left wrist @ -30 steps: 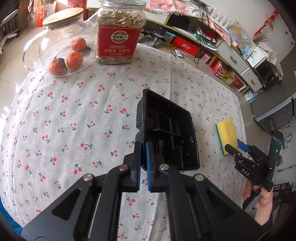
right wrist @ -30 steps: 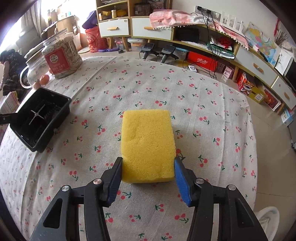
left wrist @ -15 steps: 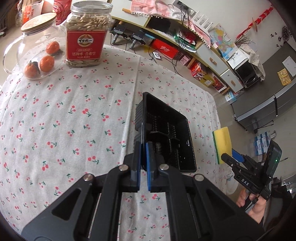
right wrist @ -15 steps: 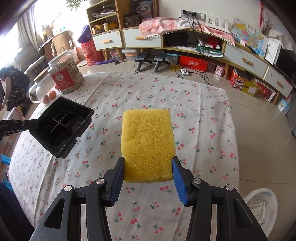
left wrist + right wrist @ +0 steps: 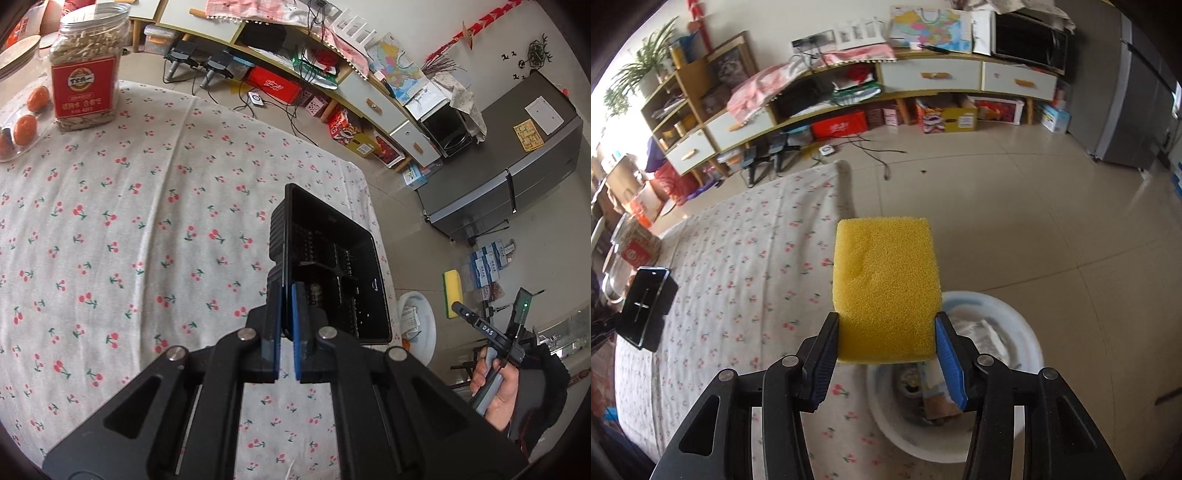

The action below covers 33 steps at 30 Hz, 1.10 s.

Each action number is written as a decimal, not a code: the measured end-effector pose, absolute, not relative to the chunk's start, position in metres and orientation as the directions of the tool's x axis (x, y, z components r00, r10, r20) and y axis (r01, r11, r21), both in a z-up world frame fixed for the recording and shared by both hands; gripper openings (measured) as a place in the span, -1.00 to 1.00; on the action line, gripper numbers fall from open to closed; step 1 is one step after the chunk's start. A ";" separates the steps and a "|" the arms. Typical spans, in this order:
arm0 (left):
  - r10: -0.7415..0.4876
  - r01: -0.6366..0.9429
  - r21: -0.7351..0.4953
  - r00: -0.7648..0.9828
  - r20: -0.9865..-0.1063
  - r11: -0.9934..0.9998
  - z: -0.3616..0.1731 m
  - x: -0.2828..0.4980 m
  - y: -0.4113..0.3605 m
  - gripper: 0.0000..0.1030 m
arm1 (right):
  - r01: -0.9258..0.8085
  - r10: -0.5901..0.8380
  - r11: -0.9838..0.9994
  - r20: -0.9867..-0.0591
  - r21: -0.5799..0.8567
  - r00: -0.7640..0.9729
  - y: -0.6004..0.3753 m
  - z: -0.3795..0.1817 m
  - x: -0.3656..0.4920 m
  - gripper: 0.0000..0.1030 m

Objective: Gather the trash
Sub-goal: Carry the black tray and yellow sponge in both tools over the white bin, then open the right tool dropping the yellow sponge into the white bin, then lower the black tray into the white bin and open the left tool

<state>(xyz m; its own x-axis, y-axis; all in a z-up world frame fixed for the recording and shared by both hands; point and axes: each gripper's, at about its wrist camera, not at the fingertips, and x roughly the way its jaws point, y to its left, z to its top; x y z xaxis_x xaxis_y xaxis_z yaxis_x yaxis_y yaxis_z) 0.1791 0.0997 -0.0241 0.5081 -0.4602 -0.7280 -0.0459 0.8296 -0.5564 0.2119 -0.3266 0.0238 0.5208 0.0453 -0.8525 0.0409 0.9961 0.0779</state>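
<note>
My left gripper (image 5: 287,314) is shut on the near wall of a black plastic tray (image 5: 332,266), held tilted above the right edge of the table (image 5: 110,221). My right gripper (image 5: 886,343) is shut on a yellow sponge (image 5: 884,284), which hangs over the table's corner and a white bin (image 5: 1015,332) on the floor. From the left wrist view the sponge (image 5: 452,293) and the right gripper (image 5: 458,306) appear off the table at the right, near the bin (image 5: 417,314). The black tray (image 5: 646,306) shows at the far left of the right wrist view.
A seed jar (image 5: 86,77) and a glass jar with oranges (image 5: 22,122) stand at the table's far left. The bin holds paper scraps. Low cabinets (image 5: 923,81), boxes and cables line the far wall; a grey fridge (image 5: 517,162) stands at the right.
My right gripper swung the sponge from over the table out past its edge, above the white bin. My left gripper carried the black tray toward the table's right edge.
</note>
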 end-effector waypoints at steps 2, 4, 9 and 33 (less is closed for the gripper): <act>-0.474 -0.024 -0.561 0.505 -0.721 0.828 -0.021 0.180 0.089 -0.89 | 0.063 0.041 0.995 -0.867 0.083 0.496 -0.344 0.019 0.208 -0.01; -0.490 -0.004 -0.568 0.500 -0.714 0.823 -0.018 0.180 0.077 -0.89 | 0.075 0.040 0.994 -0.883 0.085 0.467 -0.355 0.011 0.203 0.00; -0.538 0.044 -0.593 0.478 -0.694 0.804 -0.015 0.177 0.046 -0.89 | 0.053 0.018 0.998 -0.921 0.041 0.389 -0.362 -0.011 0.198 0.01; -0.654 0.205 -0.626 0.344 -0.674 0.753 -0.022 0.168 -0.099 -0.89 | 0.164 -0.001 0.984 -0.921 0.068 0.389 -0.401 -0.011 0.189 0.31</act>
